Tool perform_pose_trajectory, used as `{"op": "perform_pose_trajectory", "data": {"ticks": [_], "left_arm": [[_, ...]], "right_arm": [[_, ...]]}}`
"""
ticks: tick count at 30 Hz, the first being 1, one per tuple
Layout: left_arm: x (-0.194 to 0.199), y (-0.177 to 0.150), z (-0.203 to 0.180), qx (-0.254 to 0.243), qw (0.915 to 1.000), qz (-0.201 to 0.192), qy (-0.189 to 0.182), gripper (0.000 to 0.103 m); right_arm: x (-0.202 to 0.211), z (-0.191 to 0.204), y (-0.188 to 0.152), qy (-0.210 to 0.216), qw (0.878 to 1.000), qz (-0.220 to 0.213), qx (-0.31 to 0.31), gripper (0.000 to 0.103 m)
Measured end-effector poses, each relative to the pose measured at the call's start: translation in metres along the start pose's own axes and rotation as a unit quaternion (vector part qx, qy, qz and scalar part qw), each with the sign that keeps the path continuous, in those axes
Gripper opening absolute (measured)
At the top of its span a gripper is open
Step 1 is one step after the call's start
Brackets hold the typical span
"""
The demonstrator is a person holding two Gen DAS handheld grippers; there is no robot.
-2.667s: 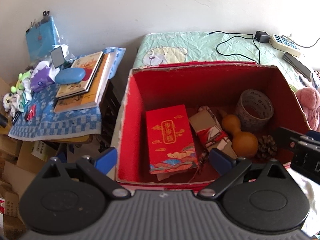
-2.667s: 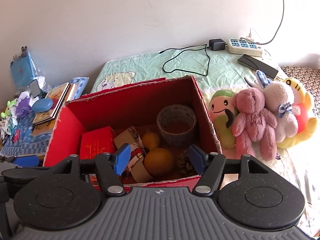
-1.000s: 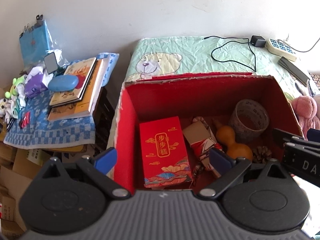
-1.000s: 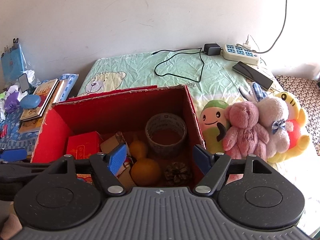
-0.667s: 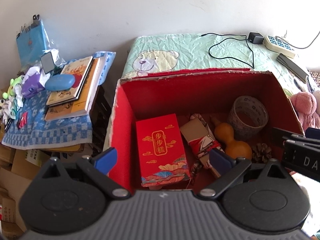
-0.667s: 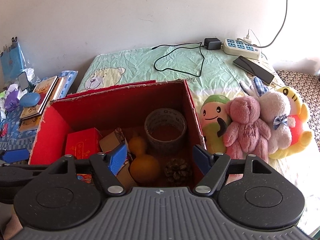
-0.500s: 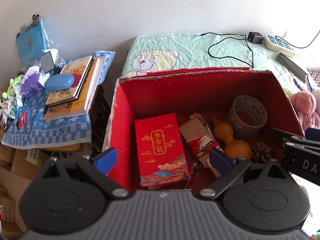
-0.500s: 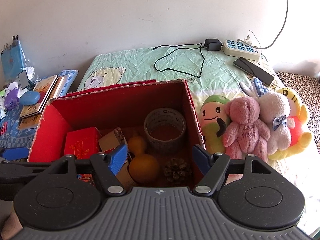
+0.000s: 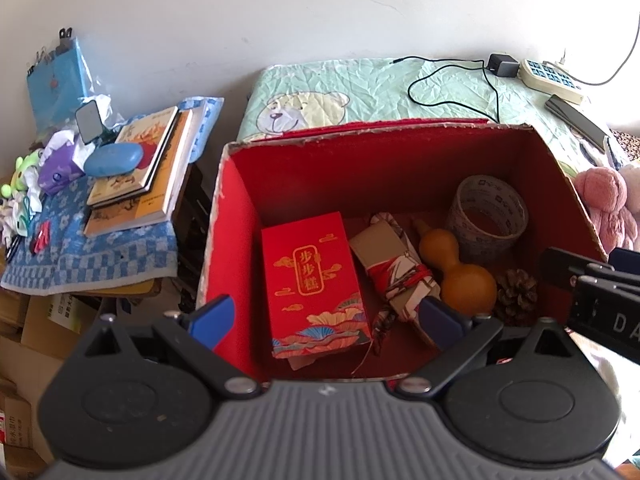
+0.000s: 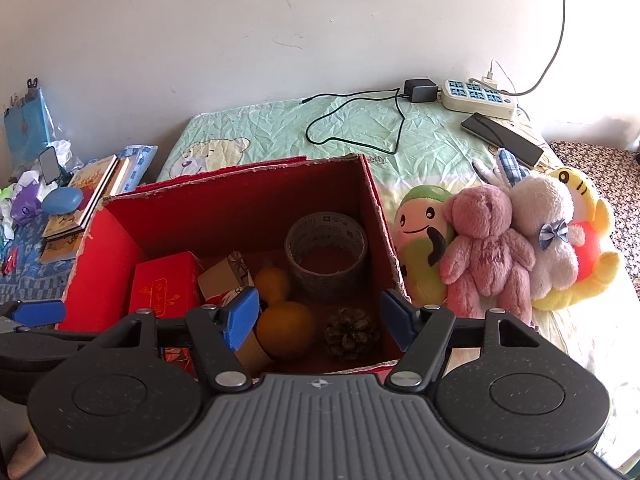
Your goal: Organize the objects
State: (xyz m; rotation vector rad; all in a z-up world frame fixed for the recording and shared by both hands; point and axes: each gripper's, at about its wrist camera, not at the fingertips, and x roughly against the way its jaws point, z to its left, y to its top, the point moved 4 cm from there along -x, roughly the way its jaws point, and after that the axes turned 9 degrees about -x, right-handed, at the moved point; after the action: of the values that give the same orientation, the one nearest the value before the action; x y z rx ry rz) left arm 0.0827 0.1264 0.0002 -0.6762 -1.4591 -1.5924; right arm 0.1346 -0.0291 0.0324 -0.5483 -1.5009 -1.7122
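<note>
- Red cardboard box (image 9: 236, 240) sits on the bed with its load settled: a red gift carton with gold lettering (image 9: 314, 280), an orange gourd (image 9: 460, 272), a roll of clear printed tape (image 9: 486, 216) and a brown pine cone (image 10: 351, 333).
- Compared with a couple of seconds back, both cameras have drifted a touch higher and back; nothing inside the box has shifted.
- That reads as a pause to survey, with the next pick not yet chosen.
- Left tool (image 9: 325, 316): blue pads spread wide, empty, hovering over the box's near edge.
- Right tool (image 10: 320, 318): also wide open, holding nothing, above the gourd and pine cone.
- Beside the box, a pink plush bear (image 10: 486, 248) lies in a row of soft toys, likely candidates.
</note>
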Motion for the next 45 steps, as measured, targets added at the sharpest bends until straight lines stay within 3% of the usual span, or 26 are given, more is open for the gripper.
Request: {"op": "perform_pose_trajectory", "data": {"ticks": [5, 8, 38, 45], "left_arm": [[0.004, -0.002, -0.001, 0.002, 1.0000, 0.001, 0.008, 0.099], [0.007, -0.003, 0.000, 0.007, 0.9998, -0.001, 0.017, 0.099], [0.028, -0.017, -0.021, 0.040, 0.9977, 0.041, 0.037, 0.099], [0.024, -0.034, -0.030, 0.053, 0.9949, 0.085, 0.016, 0.099]], "right_arm": [[0.003, 0.002, -0.001, 0.010, 1.000, -0.005, 0.010, 0.069], [0.001, 0.003, -0.001, 0.018, 1.000, -0.001, 0.016, 0.064], [0.021, -0.013, -0.007, 0.079, 0.996, 0.018, 0.026, 0.062], [0.025, -0.021, -0.022, 0.077, 0.995, 0.060, 0.030, 0.062]]}}
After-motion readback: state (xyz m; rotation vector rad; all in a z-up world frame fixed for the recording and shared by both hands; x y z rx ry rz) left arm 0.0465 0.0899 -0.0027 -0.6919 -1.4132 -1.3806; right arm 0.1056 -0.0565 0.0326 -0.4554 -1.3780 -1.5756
